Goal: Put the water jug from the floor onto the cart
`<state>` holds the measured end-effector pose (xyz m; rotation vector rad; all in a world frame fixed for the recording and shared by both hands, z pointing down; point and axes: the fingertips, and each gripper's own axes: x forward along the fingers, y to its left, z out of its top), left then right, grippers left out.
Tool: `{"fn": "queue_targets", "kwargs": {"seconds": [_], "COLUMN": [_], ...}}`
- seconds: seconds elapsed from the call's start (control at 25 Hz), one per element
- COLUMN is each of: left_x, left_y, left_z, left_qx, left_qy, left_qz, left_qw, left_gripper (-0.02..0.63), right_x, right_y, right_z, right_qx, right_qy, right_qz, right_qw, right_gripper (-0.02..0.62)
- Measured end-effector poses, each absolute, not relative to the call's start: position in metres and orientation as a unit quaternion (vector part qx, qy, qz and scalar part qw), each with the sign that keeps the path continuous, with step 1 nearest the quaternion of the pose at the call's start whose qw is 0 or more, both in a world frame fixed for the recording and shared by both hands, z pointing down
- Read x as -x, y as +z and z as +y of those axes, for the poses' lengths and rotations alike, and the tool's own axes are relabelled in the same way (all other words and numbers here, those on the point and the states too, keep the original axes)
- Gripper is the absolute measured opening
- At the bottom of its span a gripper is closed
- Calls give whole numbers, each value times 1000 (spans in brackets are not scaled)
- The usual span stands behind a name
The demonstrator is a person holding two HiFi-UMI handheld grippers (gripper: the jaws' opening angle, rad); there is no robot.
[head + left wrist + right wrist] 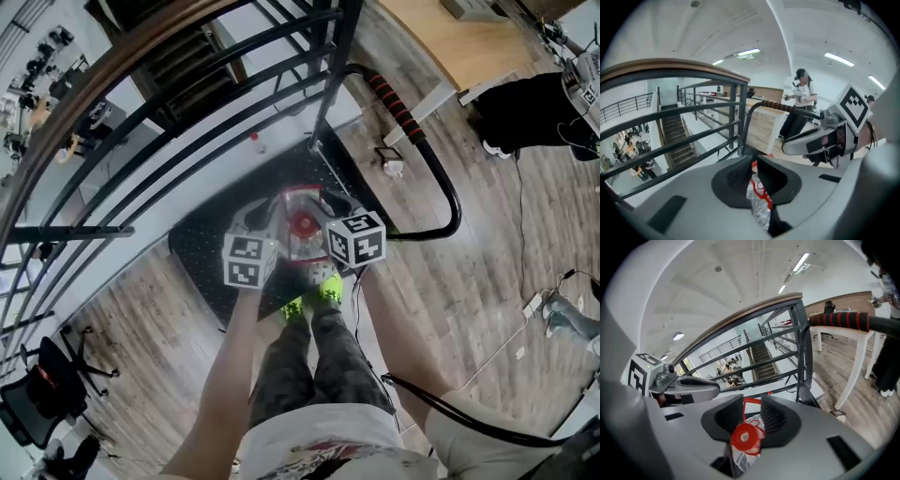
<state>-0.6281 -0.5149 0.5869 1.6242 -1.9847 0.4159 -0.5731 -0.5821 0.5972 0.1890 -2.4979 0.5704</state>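
The water jug is clear plastic with a red cap and a red handle strap. It hangs between my two grippers, above the near end of the cart's black platform. My left gripper grips its top from the left. In the left gripper view the pads of my left gripper are pressed on the red strap over the crinkled jug. My right gripper holds from the right; in its own view my right gripper has the strap between its pads, with the cap just below them.
The cart's handle, with a red and black grip, stands right of the platform. A dark metal railing with a wooden top rail runs just beyond it, over a stairwell. My feet in green shoes stand at the platform's edge. A person stands farther off, and a cable lies on the floor.
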Motion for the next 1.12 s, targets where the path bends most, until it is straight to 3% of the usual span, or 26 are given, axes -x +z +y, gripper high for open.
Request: {"fn": "queue_targets", "kwargs": {"seconds": [0.04,0.2,1.12], "left_x": [624,602,478], "left_y": [576,556,497], "left_z": [-516,-514,-477], "left_qx": [-608,-623,-629], "left_qy": [147,140,79], "left_qz": [-736,-724,-711], "left_qw": [259,260,304], "left_gripper": [26,12,11], "right_x": [573,566,462], "right_y": [589,566,491], "right_z": [-576,-558,-504], "right_qx": [-60,-29,18], "right_qy": [207,190,162], "right_qz": [-936,-942,-945], "right_qw": [278,274,284], "right_gripper": [82,31,29]}}
